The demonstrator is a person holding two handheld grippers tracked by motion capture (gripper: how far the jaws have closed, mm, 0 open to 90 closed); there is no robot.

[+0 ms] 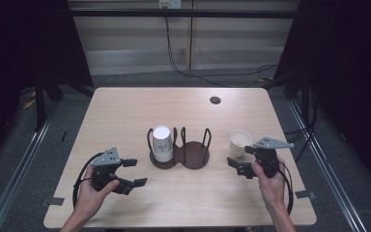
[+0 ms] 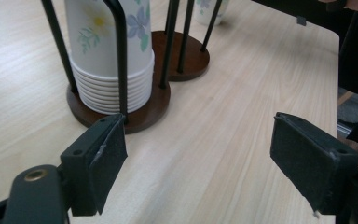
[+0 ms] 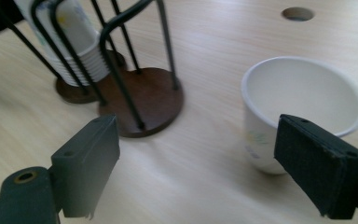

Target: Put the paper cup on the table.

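A dark wooden cup holder (image 1: pixel 195 155) with black wire posts stands mid-table. Its left bay holds a stack of upturned floral paper cups (image 1: pixel 163 143); its right bay is bare. A single white paper cup (image 1: pixel 240 142) stands upright to the right of it. My left gripper (image 1: pixel 135 172) is open near the front left, jaws pointing at the stack (image 2: pixel 107 60), with nothing between them (image 2: pixel 198 135). My right gripper (image 1: pixel 241 158) is open just in front of the single cup (image 3: pixel 298 93). That cup stands ahead of the right jaw and partly behind it, untouched (image 3: pixel 196 135).
The light wood table (image 1: pixel 125 111) has a round cable hole (image 1: pixel 215 100) at the back right. Dark curtains flank it, cables run on the floor behind, and metal rails run along both sides. The table's right edge is close to the right hand.
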